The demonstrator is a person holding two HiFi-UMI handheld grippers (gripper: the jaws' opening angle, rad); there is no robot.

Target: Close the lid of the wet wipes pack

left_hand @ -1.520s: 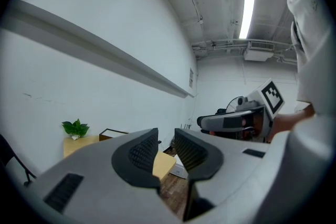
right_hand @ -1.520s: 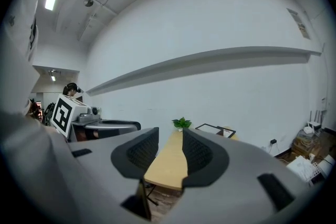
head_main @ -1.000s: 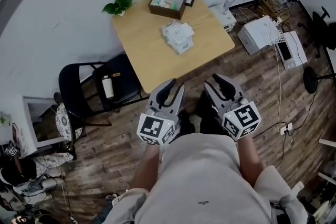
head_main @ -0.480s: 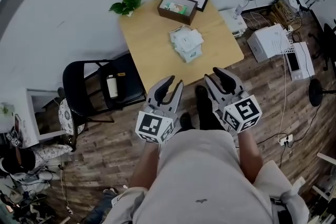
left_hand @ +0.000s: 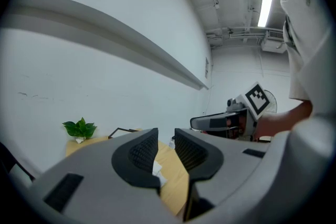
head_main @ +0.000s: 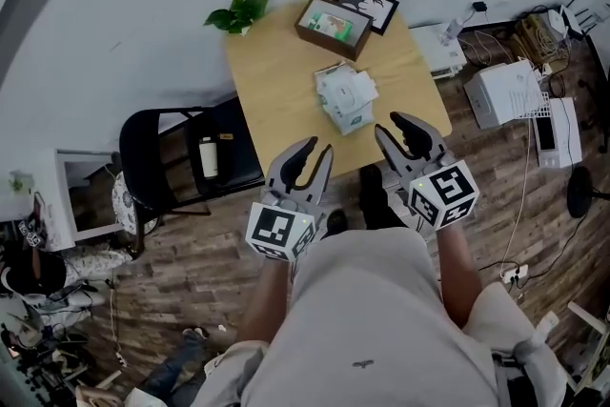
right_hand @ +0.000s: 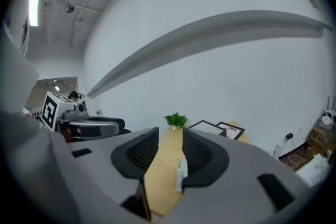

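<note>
My left gripper (head_main: 308, 152) and right gripper (head_main: 408, 131) hang just below the desk (head_main: 276, 86) at mid-frame, jaws apart and empty. The wet wipes pack (head_main: 348, 96) lies on the desk, upper centre.

We're looking down on a pale short-sleeved shirt (head_main: 367, 319) with one small dark mark on its front, and dark shoes (head_main: 370, 197) peeking out beyond it. The left hand-held gripper (head_main: 317, 150) and right hand-held gripper (head_main: 388, 124) are light grey moulded shells with curved jaws and black ribbed pads (left_hand: 142, 152). Each carries a white cube (head_main: 279, 234) printed with black square markers.
</note>
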